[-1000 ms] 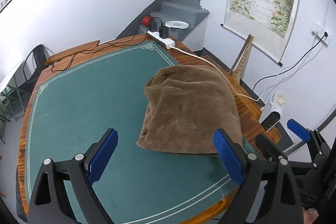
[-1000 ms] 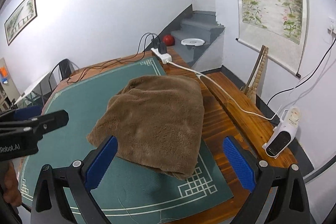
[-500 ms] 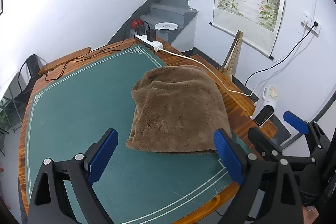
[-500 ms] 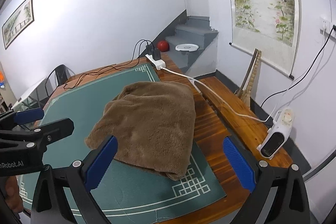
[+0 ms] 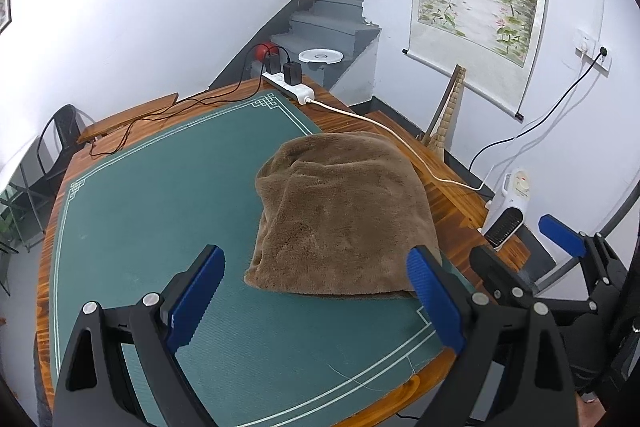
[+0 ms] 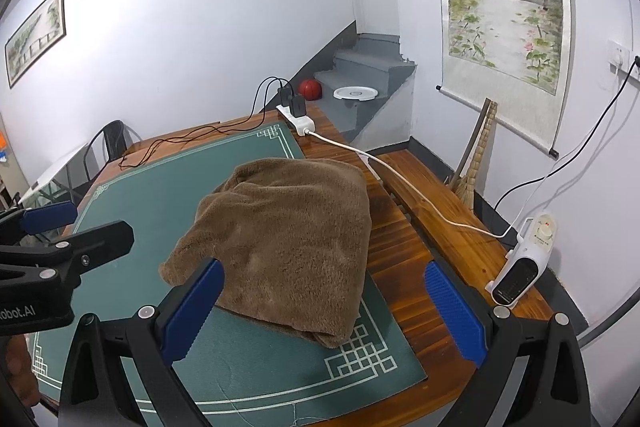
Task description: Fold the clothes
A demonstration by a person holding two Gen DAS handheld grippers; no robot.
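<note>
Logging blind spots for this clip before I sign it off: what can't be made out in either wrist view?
- What kind of garment the folded brown fleece cloth is: both views, its own folds hide the shape.
- Its underside and layer count: resting on the green table mat.
- Dial markings on the small white heater: too small.
- The person: left wrist view, none shown; right wrist view, sliver at the edge.

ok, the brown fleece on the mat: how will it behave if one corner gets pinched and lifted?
The brown fleece looks thick and soft, lying in rounded folds, so it will probably droop and unfold. Its plush pile should grip rather than slip. Pushed, it would likely bunch on the green mat.
</note>
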